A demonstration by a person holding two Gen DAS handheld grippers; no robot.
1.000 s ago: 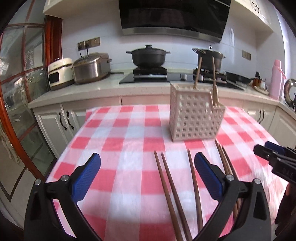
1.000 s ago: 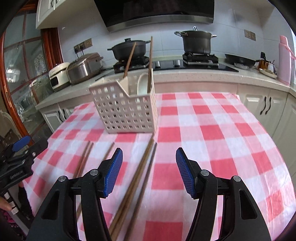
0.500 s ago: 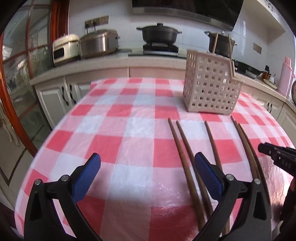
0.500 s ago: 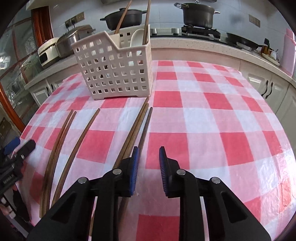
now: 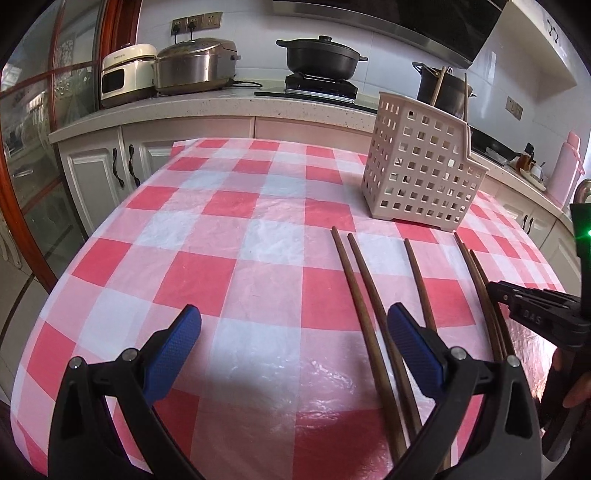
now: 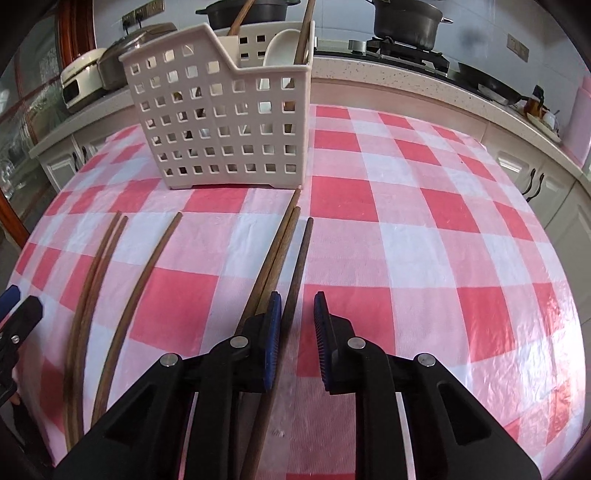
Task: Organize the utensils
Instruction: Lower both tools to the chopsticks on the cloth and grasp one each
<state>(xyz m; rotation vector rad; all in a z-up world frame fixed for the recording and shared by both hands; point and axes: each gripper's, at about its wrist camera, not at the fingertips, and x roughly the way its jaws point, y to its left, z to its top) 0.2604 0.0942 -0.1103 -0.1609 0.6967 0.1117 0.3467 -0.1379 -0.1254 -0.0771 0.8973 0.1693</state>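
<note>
The right gripper sits low in the centre of its own view with the blue pads narrowed to a small gap. A single dark chopstick runs up through that gap; whether the pads actually touch it cannot be told, and its near end is hidden under the gripper body. Just left of the left pad lies a pair of chopsticks, side by side and touching; their far tips reach the foot of the basket. Further left a lone chopstick and another close pair lie on the checked tablecloth, their near ends cut off at the lower left.

The left gripper occupies the lower centre of its view with the pads spread wide over bare cloth, holding nothing. Its right finger covers the lower parts of the chopsticks nearest it, so their near ends are not visible. In this view the right gripper enters from the right edge, only partly in frame.

The basket stands upright in the upper part of both views. Two chopsticks and a white spoon-like piece stand in it; their tops are cut off by the frame, and the compartments behind the perforated wall are hard to separate. Pots and cookers line the counter behind.
</note>
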